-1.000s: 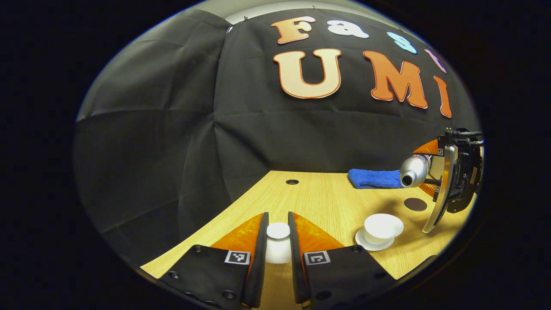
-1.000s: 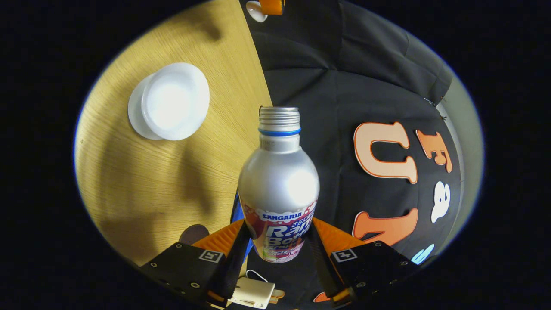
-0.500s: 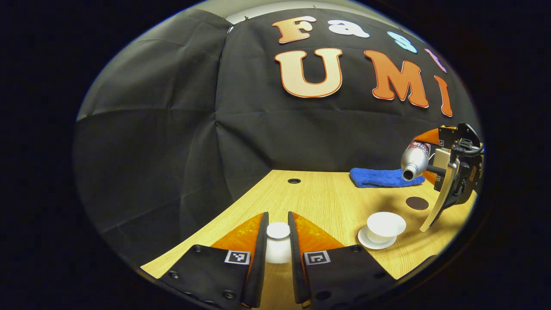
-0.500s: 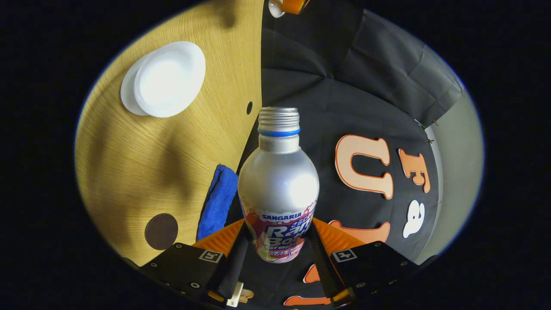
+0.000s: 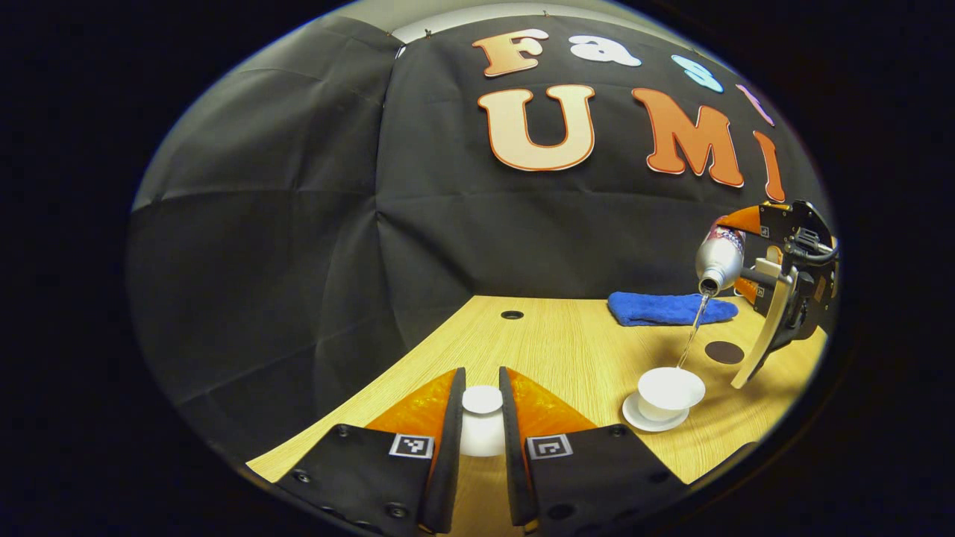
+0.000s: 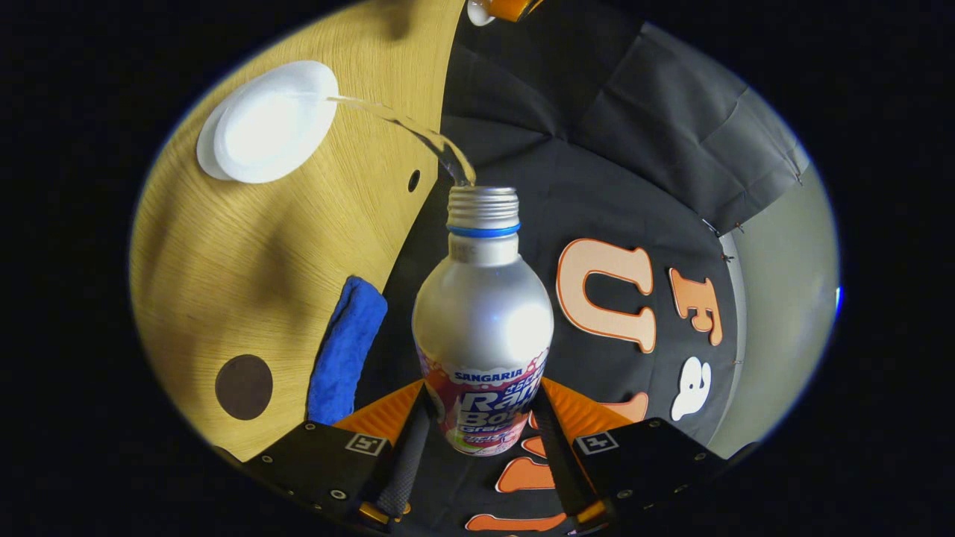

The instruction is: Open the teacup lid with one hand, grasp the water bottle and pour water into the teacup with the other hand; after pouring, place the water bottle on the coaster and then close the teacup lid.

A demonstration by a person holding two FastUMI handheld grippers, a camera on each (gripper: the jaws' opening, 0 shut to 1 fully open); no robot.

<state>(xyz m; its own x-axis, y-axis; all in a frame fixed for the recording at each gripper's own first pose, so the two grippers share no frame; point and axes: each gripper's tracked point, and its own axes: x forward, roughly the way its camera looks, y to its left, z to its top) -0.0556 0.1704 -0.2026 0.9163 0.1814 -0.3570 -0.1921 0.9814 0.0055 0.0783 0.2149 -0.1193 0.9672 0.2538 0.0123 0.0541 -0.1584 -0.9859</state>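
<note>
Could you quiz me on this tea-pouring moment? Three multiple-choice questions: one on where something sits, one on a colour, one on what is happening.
1. Where does the coaster lie?
A. under the teacup
B. on the bare table beside the folded cloth
C. between the left gripper's jaws

2. What colour is the cloth?
A. blue
B. red
C. white

3. What is the water bottle doing?
A. standing on the coaster
C. lying on the cloth
B. tilted, sending water into the teacup

Answers:
1 B: the dark disc lies on the wood by the cloth, nothing on it.
2 A: it is plainly blue in both views.
3 B: a stream runs from its mouth to the teacup, while the right gripper holds it and the left gripper holds the lid.
</note>
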